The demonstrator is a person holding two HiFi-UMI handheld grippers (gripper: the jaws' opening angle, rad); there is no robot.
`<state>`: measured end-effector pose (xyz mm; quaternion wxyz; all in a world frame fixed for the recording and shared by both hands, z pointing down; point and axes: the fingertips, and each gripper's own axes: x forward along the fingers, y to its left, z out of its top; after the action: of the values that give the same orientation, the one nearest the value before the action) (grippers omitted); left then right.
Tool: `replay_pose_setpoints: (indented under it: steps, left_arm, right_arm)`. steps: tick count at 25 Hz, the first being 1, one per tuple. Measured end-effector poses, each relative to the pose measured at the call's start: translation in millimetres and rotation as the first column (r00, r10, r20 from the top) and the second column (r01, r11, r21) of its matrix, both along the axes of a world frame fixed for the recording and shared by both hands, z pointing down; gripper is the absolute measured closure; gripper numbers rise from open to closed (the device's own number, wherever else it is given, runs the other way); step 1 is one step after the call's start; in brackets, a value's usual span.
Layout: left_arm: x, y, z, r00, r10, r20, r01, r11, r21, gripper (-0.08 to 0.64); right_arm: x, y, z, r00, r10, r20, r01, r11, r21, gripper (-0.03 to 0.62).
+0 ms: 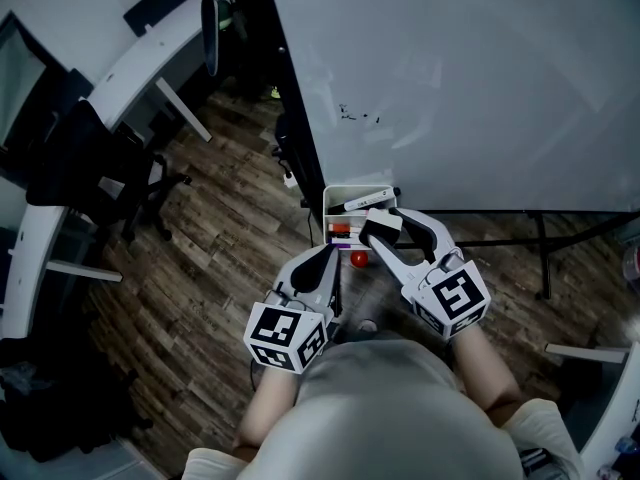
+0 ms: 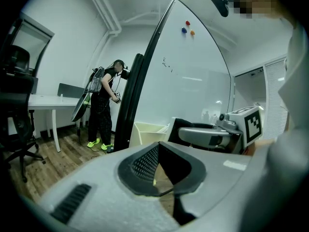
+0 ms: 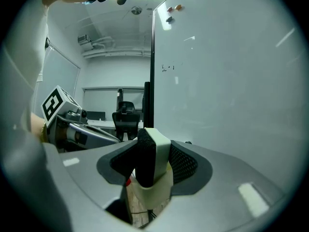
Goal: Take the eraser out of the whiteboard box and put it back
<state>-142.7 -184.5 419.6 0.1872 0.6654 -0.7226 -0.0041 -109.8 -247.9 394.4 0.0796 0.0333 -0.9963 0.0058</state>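
At the whiteboard's [image 1: 470,78] 7 o'clock corner, head view, the whiteboard box [image 1: 350,190] is seen mounted, open side up, with markers lying inside.

- Eraser [image 1: 381,222]: white body, dark felt face. It is held out of the box, over the box's 5 o'clock edge.
- Right gripper [image 1: 385,230]: clamped on the eraser, one pad on each broad side; its own view shows the eraser standing upright between the pads.
- Left gripper [image 1: 327,253]: at 7 o'clock from the box, apart from it. Jaws are brought together at the tips, with nothing between.
- Small red object [image 1: 358,259]: seen between the two grippers; what it is cannot be told.
- Office chair [image 1: 90,168]: at 9 o'clock, on the wood floor.
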Motion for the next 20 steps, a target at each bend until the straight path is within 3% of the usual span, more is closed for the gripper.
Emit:
replay_pose_setpoints:
  steps: [20]
  left_arm:
    - [2.0,-0.5,0.1,1.0,0.014,-0.005,-0.014,1.0,0.011,0.555]
  right_arm:
    - [-1.2,2.2,4.7,1.0,0.008,-0.005,-0.008,1.0,-0.012,0.376]
